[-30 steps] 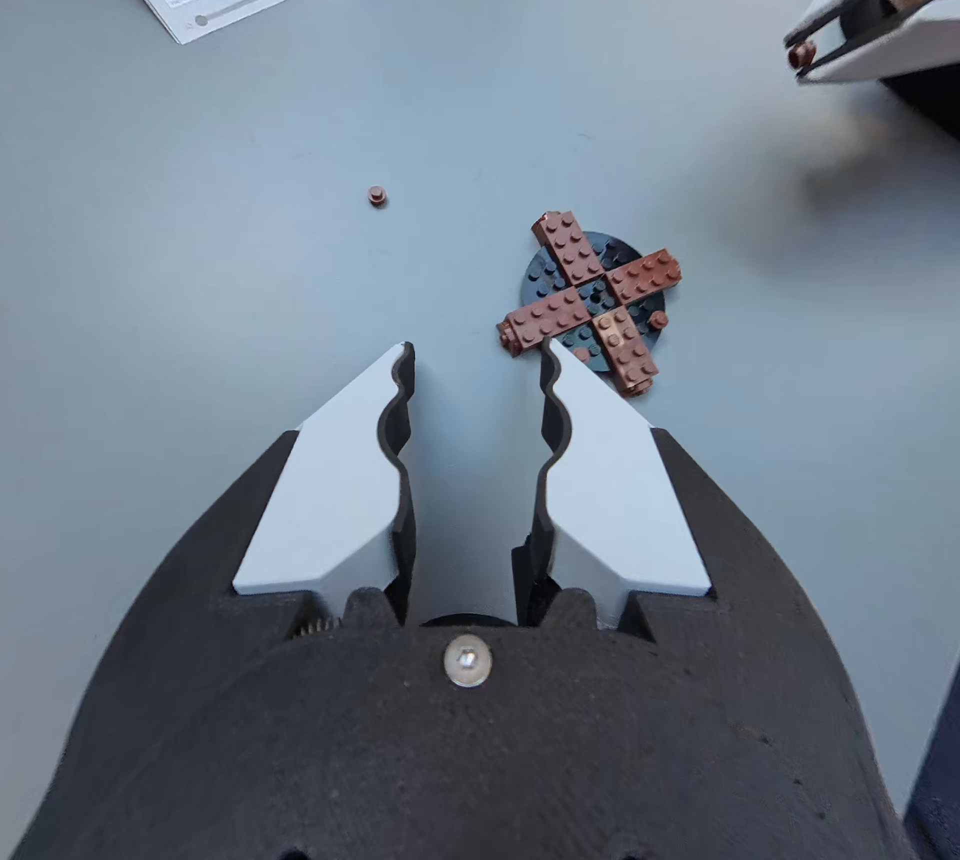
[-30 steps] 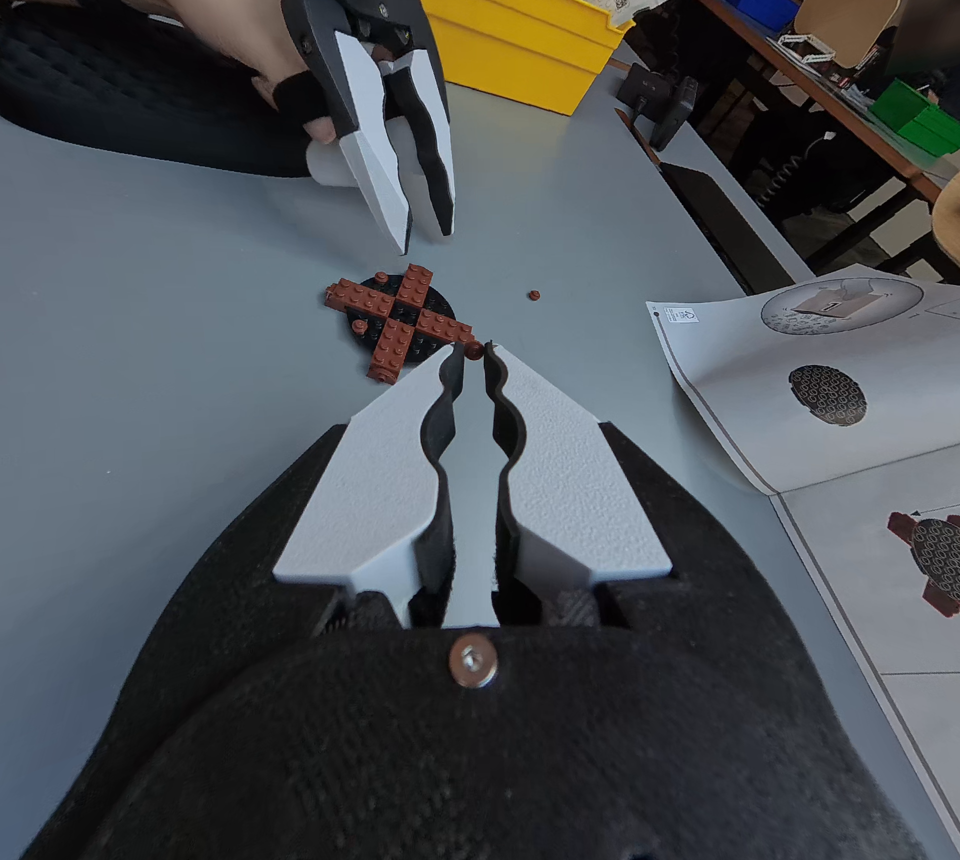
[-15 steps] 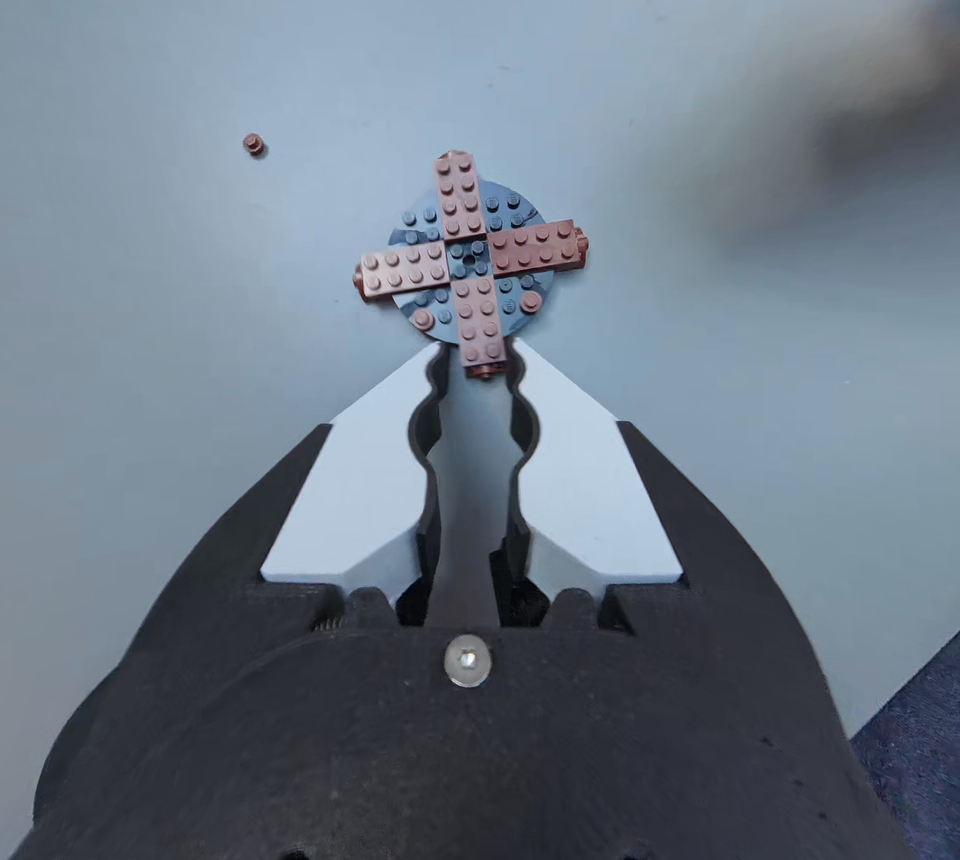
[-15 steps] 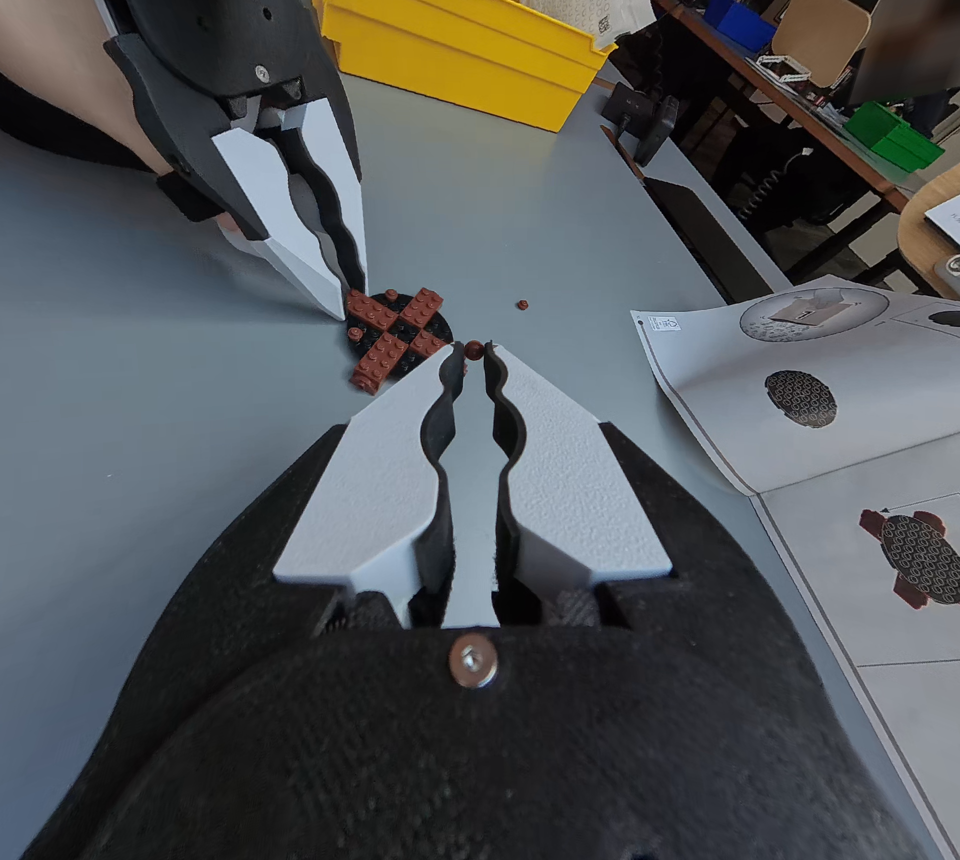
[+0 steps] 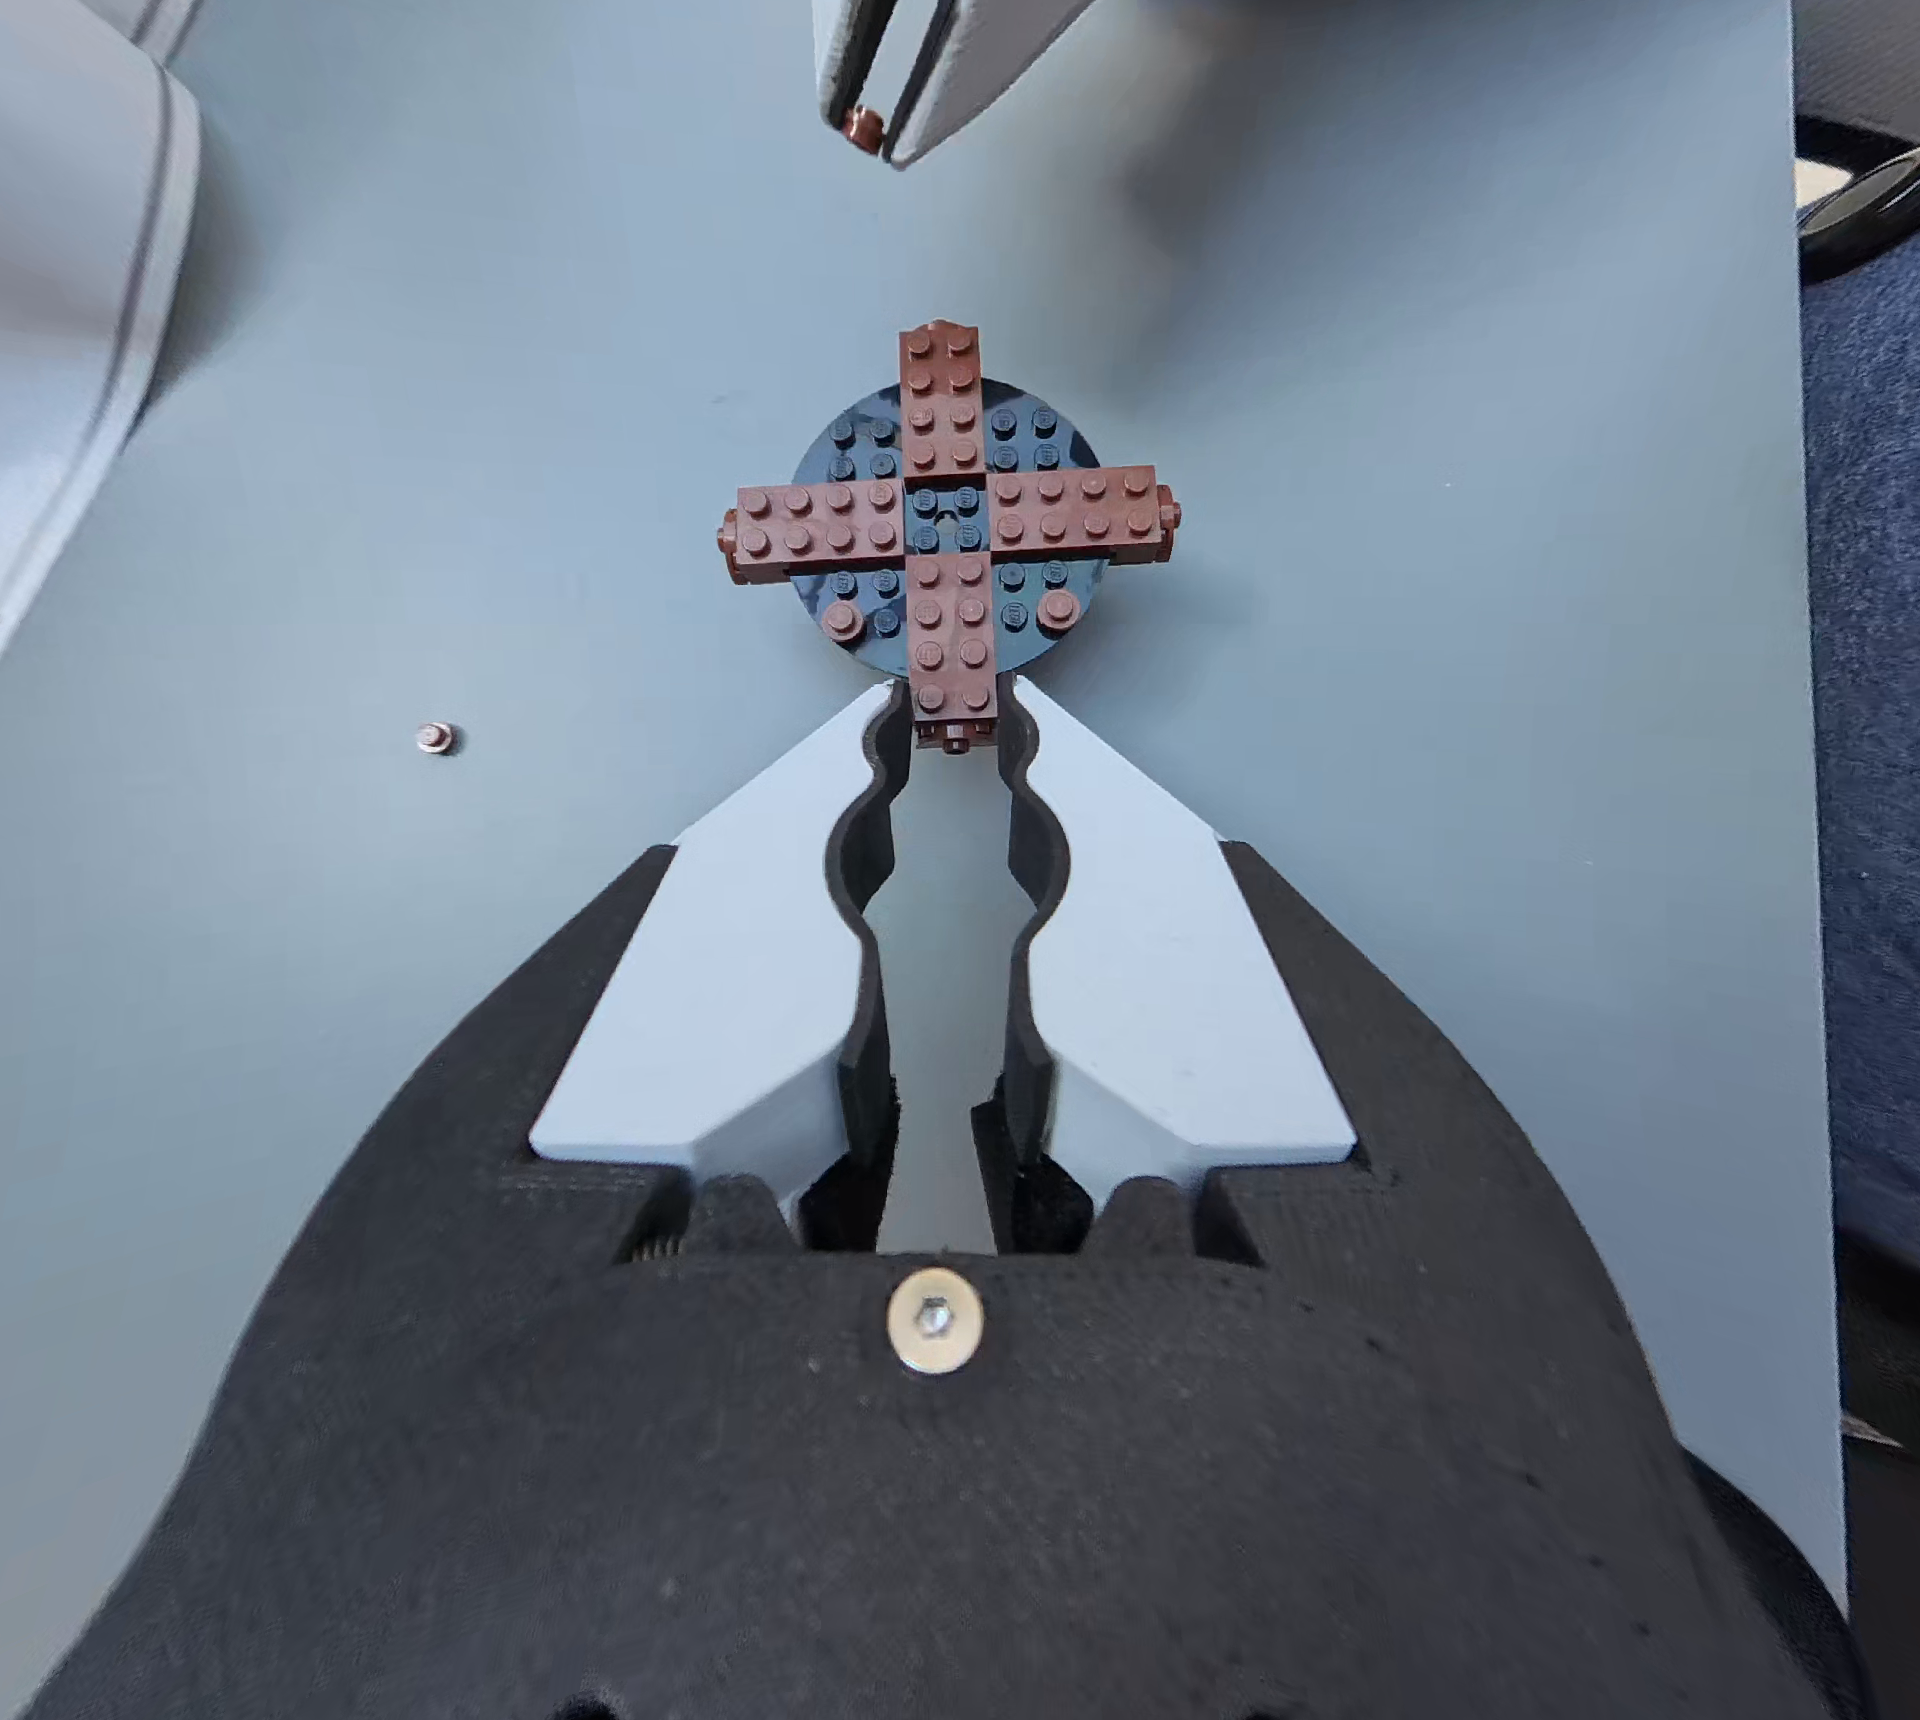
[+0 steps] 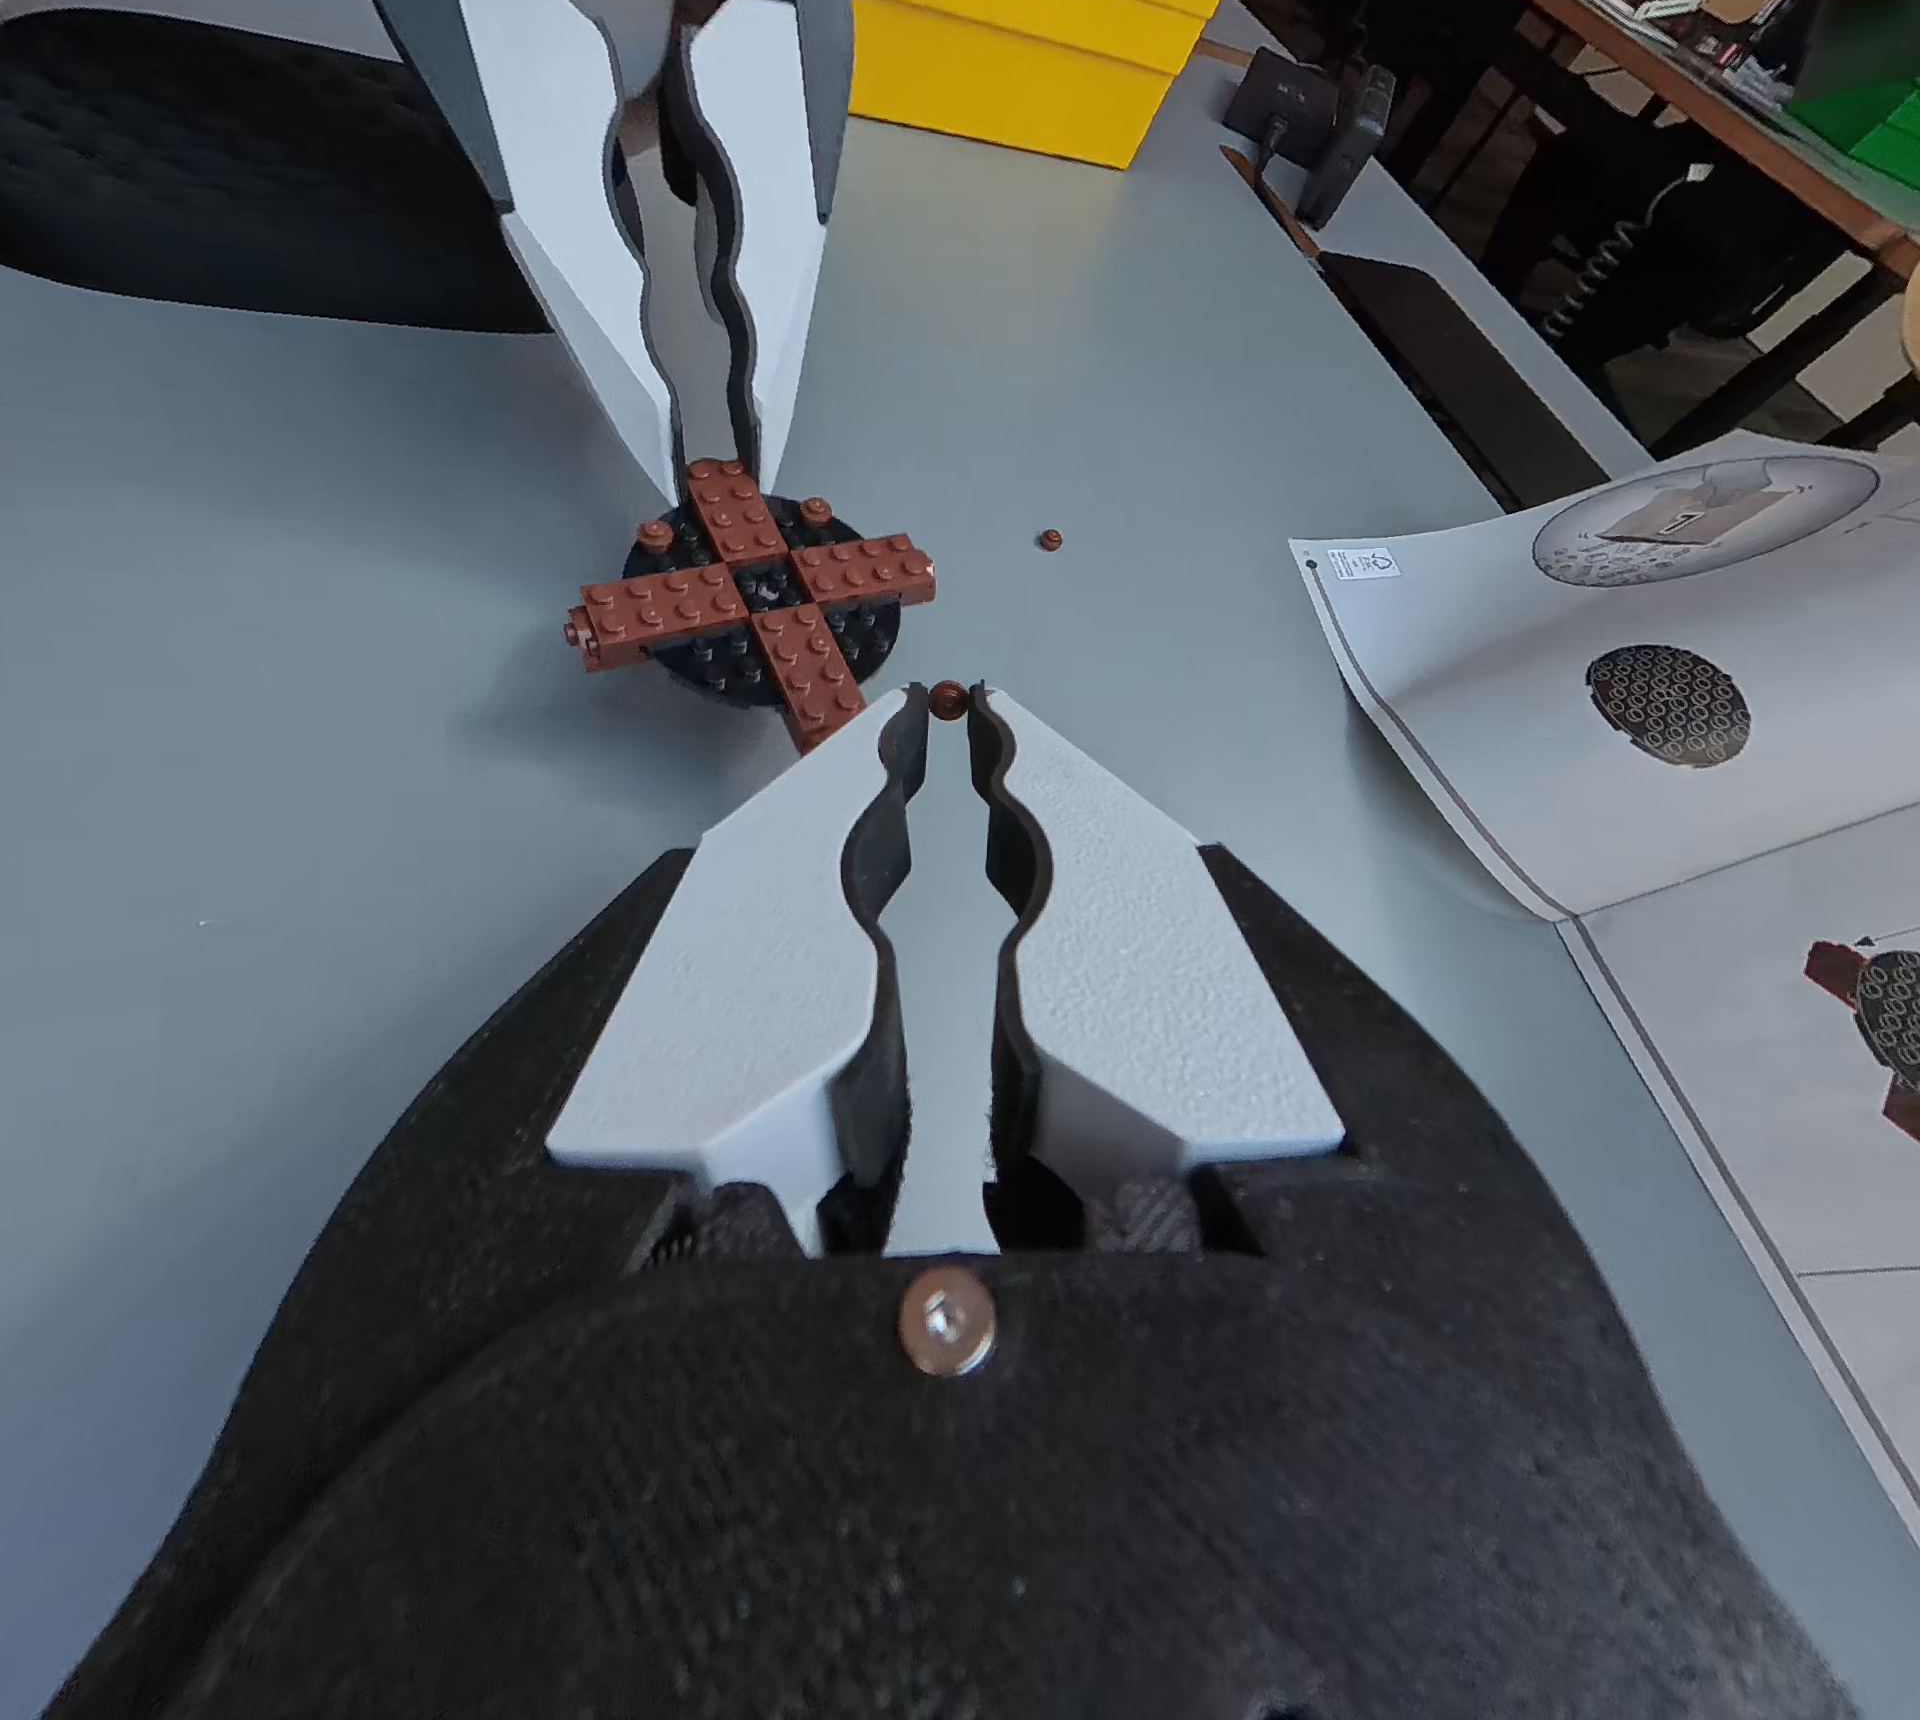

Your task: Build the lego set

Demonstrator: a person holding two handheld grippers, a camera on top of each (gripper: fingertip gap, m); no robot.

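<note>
Squared up since a second ago, the round black lego plate with its brown cross lies on the grey bench, arms at 12, 3, 6 and 9. Left gripper fingers clasp the 6 o'clock arm. Right gripper pinches a small brown round stud. Only the right view shows the yellow bin.

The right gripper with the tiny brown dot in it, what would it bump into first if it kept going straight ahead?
Probably bare table. The right gripper, shut on the small round stud, points just past the brown cross model, which lies slightly to its left. Depth is hard to judge, so it might clip the model's near arm.
</note>
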